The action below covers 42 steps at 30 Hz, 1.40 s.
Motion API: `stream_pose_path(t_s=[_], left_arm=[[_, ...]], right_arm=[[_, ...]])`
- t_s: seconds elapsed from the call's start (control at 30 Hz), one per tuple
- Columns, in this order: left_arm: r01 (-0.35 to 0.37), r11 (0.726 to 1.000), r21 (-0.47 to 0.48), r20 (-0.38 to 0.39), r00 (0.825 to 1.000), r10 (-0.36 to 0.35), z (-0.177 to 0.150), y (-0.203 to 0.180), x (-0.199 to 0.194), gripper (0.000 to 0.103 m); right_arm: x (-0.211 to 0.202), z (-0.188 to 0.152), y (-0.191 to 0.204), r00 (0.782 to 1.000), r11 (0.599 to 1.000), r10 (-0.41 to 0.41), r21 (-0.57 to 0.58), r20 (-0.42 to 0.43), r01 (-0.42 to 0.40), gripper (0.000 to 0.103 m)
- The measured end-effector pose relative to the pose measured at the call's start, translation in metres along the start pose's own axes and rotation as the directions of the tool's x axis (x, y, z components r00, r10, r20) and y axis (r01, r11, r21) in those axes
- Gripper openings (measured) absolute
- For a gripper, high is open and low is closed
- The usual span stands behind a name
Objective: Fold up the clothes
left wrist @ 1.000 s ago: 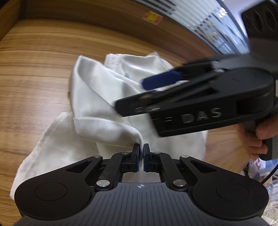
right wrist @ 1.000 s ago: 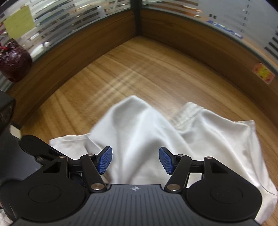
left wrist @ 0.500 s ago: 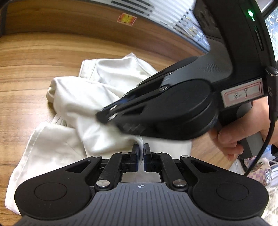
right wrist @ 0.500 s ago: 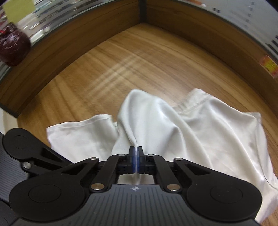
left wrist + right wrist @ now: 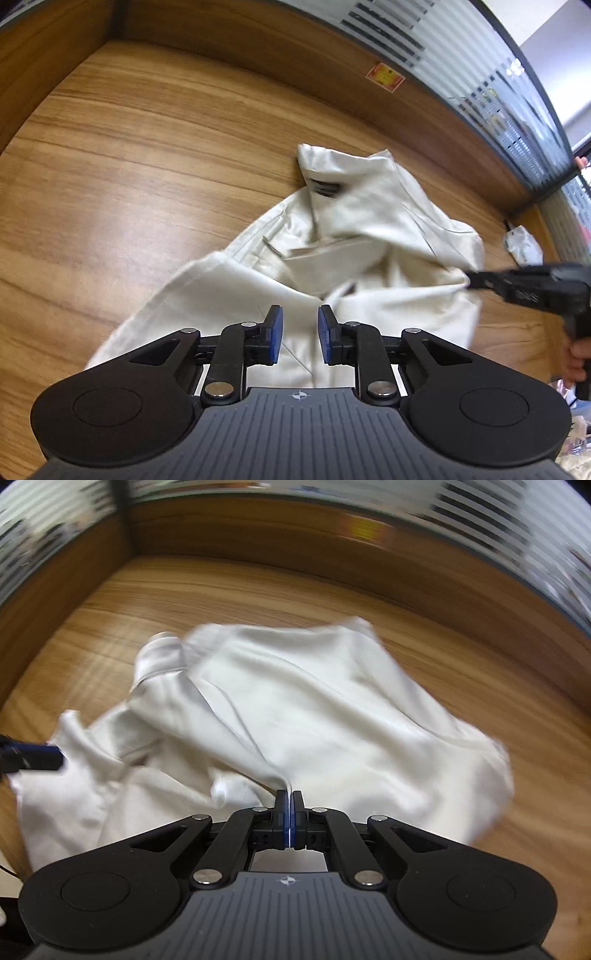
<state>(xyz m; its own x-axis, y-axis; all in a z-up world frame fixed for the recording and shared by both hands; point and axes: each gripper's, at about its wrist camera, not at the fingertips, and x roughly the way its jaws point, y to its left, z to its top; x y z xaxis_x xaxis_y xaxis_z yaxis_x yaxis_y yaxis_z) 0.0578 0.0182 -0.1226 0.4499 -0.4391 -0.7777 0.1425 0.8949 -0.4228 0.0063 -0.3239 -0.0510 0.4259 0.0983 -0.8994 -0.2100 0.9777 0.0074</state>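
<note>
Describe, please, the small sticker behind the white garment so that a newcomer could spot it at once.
Start at the wooden table, where the white garment lies crumpled. Look past it to the wooden wall panel along the table's far edge, below the striped glass. The sticker is the only orange-red rectangle on that brown panel.

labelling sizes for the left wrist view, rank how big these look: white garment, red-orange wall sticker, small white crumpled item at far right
1. White crumpled garment, by far the largest.
2. Small white crumpled item.
3. Red-orange rectangular sticker; close to the item, and fisheye distortion makes this order unsure.
</note>
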Motion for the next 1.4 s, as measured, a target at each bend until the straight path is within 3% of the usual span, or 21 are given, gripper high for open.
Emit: stream_pose_path(t_s=[0.27, 0.57, 0.77, 0.87, 1.03, 1.2, 1.3, 1.4], left_arm=[[-0.025, 0.994, 0.108, -0.057, 0.998, 0.031, 0.001, -0.018, 0.025, 0.024], [-0.02, 0.991, 0.134, -0.119, 0.992, 0.036, -0.004, -0.047, 0.052, 0.024], [-0.041, 0.986, 0.162, -0.122, 0.991, 0.061, 0.003, -0.058, 0.074, 0.024], [-0.051, 0.983, 0.177, -0.127, 0.989, 0.074, 0.009, -0.065, 0.086, 0.032], [-0.076, 0.978, 0.193, -0.12, 0.988, 0.1, 0.018, -0.067, 0.102, 0.045], [-0.083, 0.976, 0.199, -0.118, 0.987, 0.108, 0.029, -0.081, 0.118, 0.049], [-0.083, 0.973, 0.214, -0.119, 0.987, 0.11, 0.034, -0.092, 0.127, 0.05], [-0.078, 0.968, 0.239, -0.123, 0.986, 0.11, 0.037, -0.106, 0.137, 0.05]], right_arm=[[-0.013, -0.063, -0.085, 0.987, 0.975, -0.145, 0.163, -0.066, 0.154, 0.0], [-0.027, -0.138, -0.178, 0.941, 0.891, -0.289, 0.312, -0.174, 0.331, 0.001], [-0.026, -0.18, -0.224, 0.911, 0.836, -0.328, 0.373, -0.25, 0.403, 0.001], [-0.023, -0.199, -0.242, 0.9, 0.82, -0.332, 0.385, -0.284, 0.424, 0.001], [-0.029, -0.207, -0.254, 0.923, 0.834, -0.297, 0.405, -0.244, 0.375, 0.007], [-0.031, -0.186, -0.263, 0.957, 0.874, -0.249, 0.392, -0.148, 0.288, 0.043], [-0.022, -0.164, -0.268, 0.973, 0.901, -0.208, 0.368, -0.1, 0.231, 0.058], [-0.007, -0.149, -0.268, 0.982, 0.924, -0.169, 0.334, -0.08, 0.186, 0.063]])
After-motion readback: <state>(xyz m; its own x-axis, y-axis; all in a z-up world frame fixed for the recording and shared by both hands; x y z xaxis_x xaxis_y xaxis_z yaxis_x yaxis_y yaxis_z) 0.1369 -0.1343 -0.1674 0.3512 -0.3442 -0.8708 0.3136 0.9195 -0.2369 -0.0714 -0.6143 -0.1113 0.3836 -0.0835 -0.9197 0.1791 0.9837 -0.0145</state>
